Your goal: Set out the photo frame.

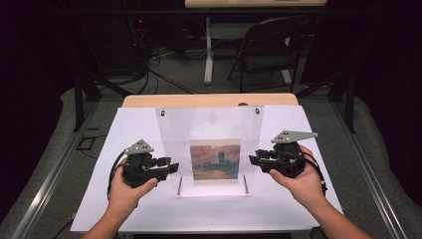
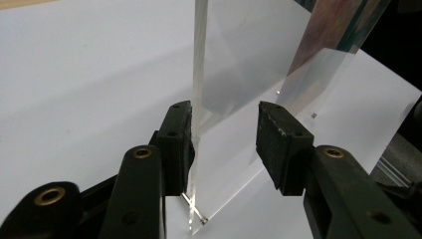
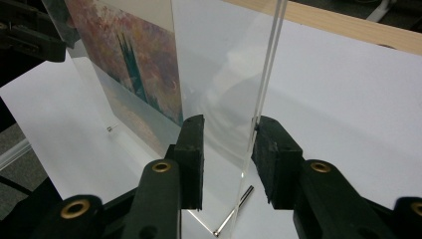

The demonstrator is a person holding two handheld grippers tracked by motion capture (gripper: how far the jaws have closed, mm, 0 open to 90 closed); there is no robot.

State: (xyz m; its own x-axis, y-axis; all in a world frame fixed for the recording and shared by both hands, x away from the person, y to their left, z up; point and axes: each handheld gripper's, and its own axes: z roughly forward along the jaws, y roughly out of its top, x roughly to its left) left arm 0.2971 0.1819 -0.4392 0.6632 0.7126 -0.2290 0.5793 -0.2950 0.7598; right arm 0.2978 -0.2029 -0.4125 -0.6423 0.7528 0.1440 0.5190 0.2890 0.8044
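1. Clear acrylic picture frame (image 1: 211,149) stands upright on the white sheet (image 1: 308,129) covering the worktop (image 1: 209,100), between the two grippers. It is two clear panels, leaning together it seems, with a painting print (image 1: 215,159) inside.
2. Left gripper (image 1: 171,165): jaws spread around the frame's left edge. In the left gripper view the panel edge (image 2: 197,99) lies against the left pad, and the right pad (image 2: 278,144) stands clear of it. No pinch.
3. Right gripper (image 1: 254,158): jaws spread around the frame's right edge. In the right gripper view the panel edge (image 3: 268,69) sits just beside the right pad (image 3: 273,159), maybe touching; the left pad is apart from the panels. Not clamped as far as I can see.
4. Metal pins (image 3: 234,211) at the frame's foot lie below and between the jaws in both gripper views.
5. Risk: with neither side pinched, a lift from here would probably slip.
6. Risk: one pad pushing an edge sideways could tip or skid the frame, since acrylic on paper is slick.
7. Risk: closing on one panel alone could pry the pair apart at the pins and let the print drop.
8. Risk: uneven closing of the two grippers would likely twist the frame.
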